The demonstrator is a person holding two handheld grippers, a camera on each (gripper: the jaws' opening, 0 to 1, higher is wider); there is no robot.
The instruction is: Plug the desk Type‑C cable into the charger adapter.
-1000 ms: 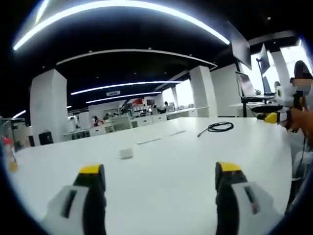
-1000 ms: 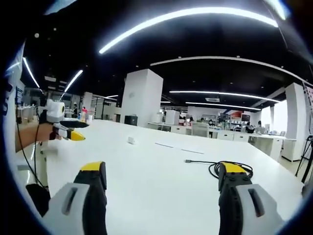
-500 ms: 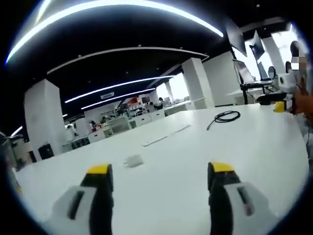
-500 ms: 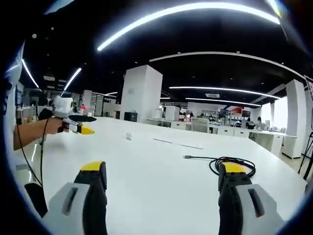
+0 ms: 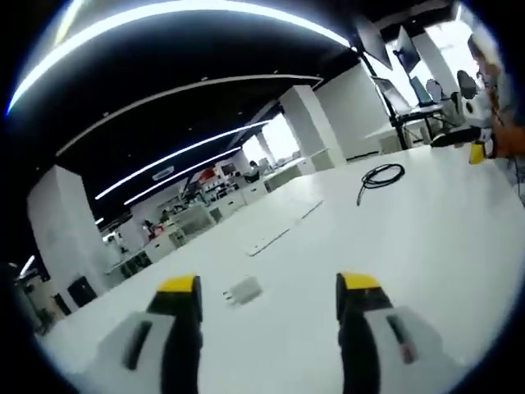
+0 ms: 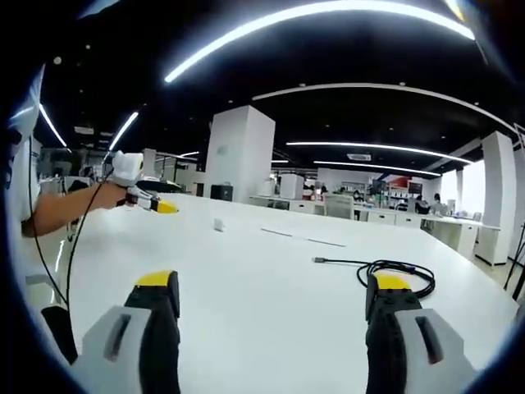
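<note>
White on the white table [image 5: 426, 246], the adapter [image 5: 244, 290] lies just ahead between our left gripper [image 5: 271, 287]'s open, empty fingers, while the coiled cable [image 6: 394, 271], plug end pointing left, sits just beyond our right gripper [image 6: 271, 287]'s open right finger.

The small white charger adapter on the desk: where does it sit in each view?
Left gripper view: the small white charger adapter lies low, between that gripper's jaws.
Right gripper view: the adapter sits far up-left of centre.
Shared landmark: the coiled black cable.
</note>
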